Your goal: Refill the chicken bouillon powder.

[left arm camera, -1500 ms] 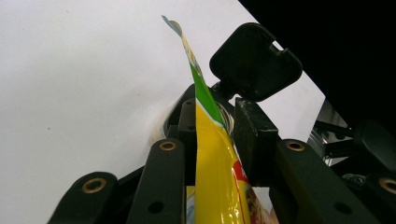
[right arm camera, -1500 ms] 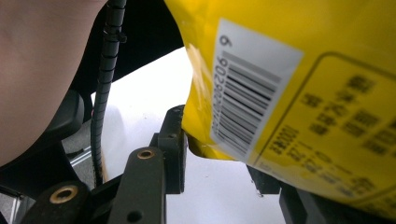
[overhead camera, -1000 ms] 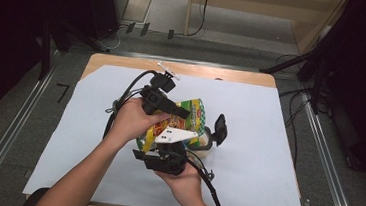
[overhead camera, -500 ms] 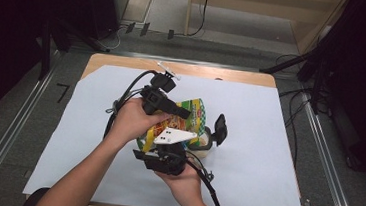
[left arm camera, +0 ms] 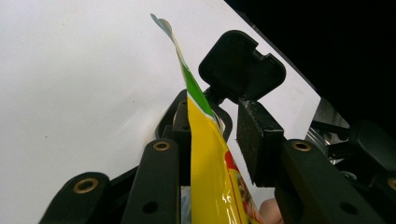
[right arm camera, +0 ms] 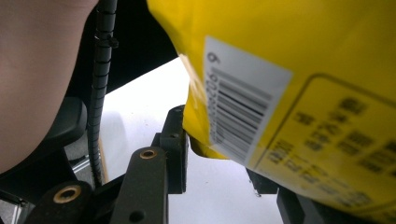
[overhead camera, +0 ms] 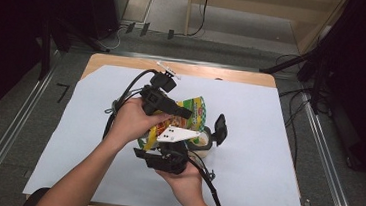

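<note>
A yellow and green snack bag (overhead camera: pixel 193 109) is held tilted over the middle of the table. In the left gripper view its top edge (left arm camera: pixel 210 177) stands between the jaws of my left gripper (left arm camera: pixel 217 126), which have just been opening; the right pad (left arm camera: pixel 259 140) is clear of it. The left gripper (overhead camera: pixel 184 115) comes in from the left. My right gripper (overhead camera: pixel 175 145) reaches up from below and is shut on the bag's lower corner (right arm camera: pixel 201 140); the barcode side (right arm camera: pixel 303 70) faces its camera. Under the bag sits a black-rimmed round container (overhead camera: pixel 206 144) with its lid (overhead camera: pixel 219 128) raised.
A white paper sheet (overhead camera: pixel 268 140) covers most of the wooden table (overhead camera: pixel 243 77). A small white strip (overhead camera: pixel 168 70) lies at the far edge. Cables trail from both grippers. Metal rails (overhead camera: pixel 12 133) run along the floor on either side.
</note>
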A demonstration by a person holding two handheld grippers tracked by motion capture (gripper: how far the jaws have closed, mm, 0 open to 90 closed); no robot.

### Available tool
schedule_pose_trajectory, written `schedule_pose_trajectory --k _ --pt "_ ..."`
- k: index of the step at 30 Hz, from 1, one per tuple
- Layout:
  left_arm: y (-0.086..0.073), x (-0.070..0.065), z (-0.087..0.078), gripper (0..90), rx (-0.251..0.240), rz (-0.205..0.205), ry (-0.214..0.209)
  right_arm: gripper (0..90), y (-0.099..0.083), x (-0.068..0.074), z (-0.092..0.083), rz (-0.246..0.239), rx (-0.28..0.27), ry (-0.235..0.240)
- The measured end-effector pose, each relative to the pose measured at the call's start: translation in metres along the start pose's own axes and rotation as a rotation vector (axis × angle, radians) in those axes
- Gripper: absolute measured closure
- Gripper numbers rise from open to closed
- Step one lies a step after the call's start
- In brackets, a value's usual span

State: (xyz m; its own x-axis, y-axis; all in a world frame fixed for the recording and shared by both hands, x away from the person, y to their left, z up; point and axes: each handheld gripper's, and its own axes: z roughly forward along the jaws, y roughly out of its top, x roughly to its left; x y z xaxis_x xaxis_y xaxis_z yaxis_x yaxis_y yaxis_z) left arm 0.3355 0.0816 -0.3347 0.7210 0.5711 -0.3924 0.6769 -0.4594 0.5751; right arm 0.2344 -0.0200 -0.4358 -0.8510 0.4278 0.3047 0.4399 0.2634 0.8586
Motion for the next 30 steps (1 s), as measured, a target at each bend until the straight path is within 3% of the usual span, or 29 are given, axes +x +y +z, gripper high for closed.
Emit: schedule_pose_trajectory --k 14,30 --pt "0.0023 0.0058 0.0032 70.9 0.014 -0.016 -0.001 64.4 0.0013 0.0019 0.0007 0.008 0.010 -0.007" --pt "0.0032 0.0054 0.0035 71.6 0.013 -0.010 0.000 66.2 0.0012 0.0021 0.0003 -0.019 0.020 -0.028"
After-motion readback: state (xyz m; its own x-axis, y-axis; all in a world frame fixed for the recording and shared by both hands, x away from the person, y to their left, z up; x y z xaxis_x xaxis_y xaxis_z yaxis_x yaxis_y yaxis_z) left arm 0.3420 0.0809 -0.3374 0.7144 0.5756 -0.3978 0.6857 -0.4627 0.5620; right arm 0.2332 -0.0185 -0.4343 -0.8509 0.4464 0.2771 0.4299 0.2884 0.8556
